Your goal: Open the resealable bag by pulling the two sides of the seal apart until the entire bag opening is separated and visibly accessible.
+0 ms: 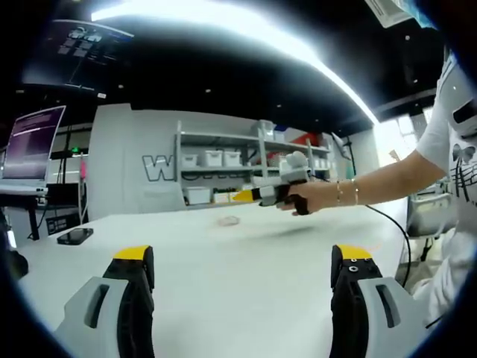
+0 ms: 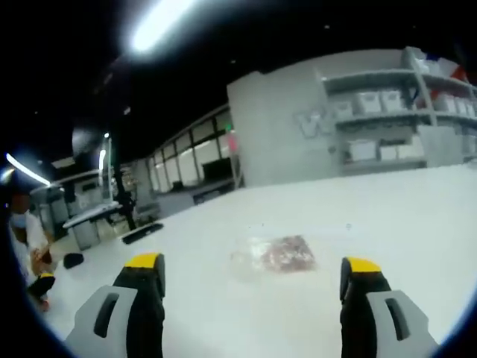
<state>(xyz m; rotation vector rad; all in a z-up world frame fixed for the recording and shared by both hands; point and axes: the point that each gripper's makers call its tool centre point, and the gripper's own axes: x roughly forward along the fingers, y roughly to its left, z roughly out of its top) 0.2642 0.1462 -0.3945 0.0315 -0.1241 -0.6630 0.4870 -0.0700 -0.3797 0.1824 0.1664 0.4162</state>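
In the left gripper view, our left gripper (image 1: 242, 272) hangs above the white table (image 1: 238, 298), jaws wide apart and empty; far across lies the resealable bag (image 1: 228, 221), with our right gripper (image 1: 253, 195) reaching over beyond it.

In the right gripper view, our right gripper (image 2: 253, 287) is spread and empty, the bag (image 2: 277, 254) flat on the table ahead between its jaws.
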